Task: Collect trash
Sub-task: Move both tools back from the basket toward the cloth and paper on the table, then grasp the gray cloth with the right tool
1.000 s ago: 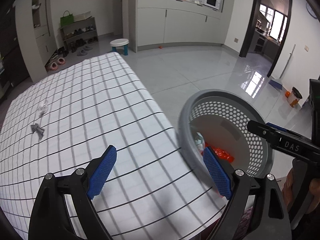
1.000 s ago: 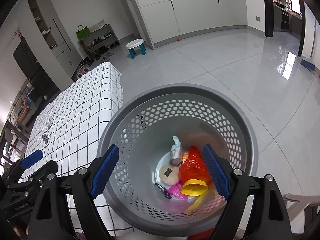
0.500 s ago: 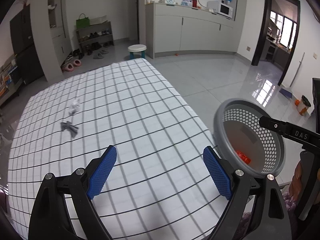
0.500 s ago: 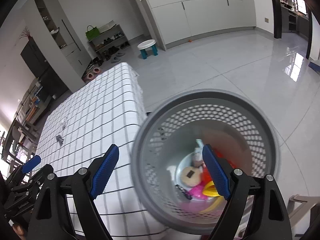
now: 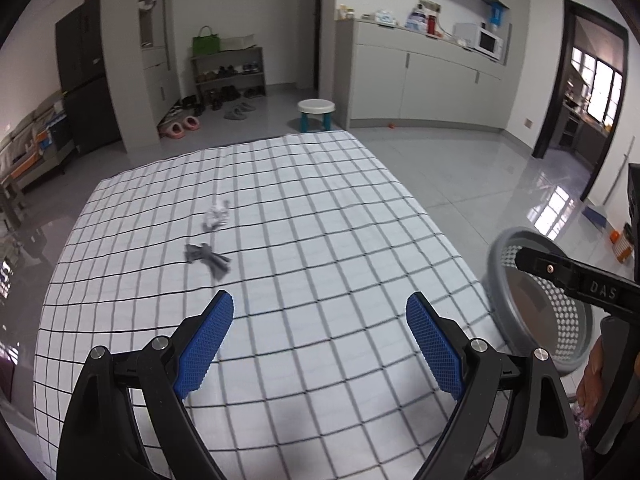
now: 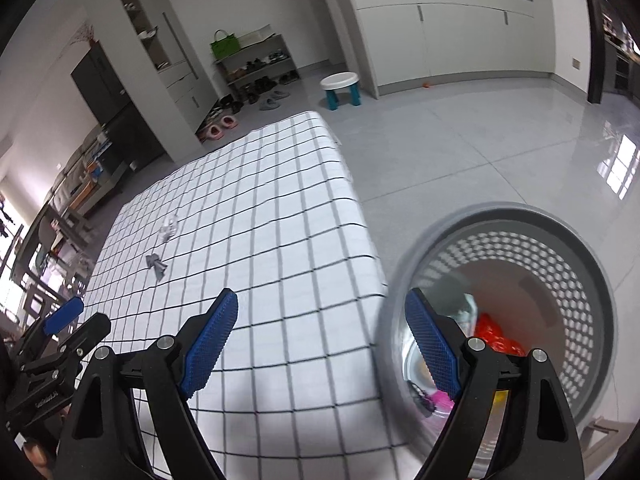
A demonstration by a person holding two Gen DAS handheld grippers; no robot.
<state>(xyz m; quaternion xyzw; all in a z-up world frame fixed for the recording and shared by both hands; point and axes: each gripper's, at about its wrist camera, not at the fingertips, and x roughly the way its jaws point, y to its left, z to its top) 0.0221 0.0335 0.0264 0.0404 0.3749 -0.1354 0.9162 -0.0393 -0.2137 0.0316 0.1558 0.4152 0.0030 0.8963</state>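
A crumpled white scrap (image 5: 216, 216) (image 6: 169, 229) and a dark grey scrap (image 5: 206, 258) (image 6: 156, 264) lie on the checked table (image 5: 320, 208) (image 6: 256, 216). My left gripper (image 5: 319, 338) hovers open over the table's near part, well short of both scraps, nothing between its blue pads (image 5: 204, 348). My right gripper (image 6: 321, 340) is open and empty above the table's right edge, beside the grey perforated basket (image 6: 592, 280) (image 5: 560, 320) on the floor. Red, pink and yellow trash (image 6: 494, 336) lies in the basket.
A small white and teal stool (image 5: 316, 114) stands beyond the table's far end. A shoe rack (image 5: 230, 78) and slippers line the back wall. Grey cabinets (image 5: 420, 88) run along the right. A hand (image 5: 592, 380) holds the right gripper.
Both grippers have swung left, away from the basket and over the table. The two scraps now sit nearer the middle of both views. Both stay open.
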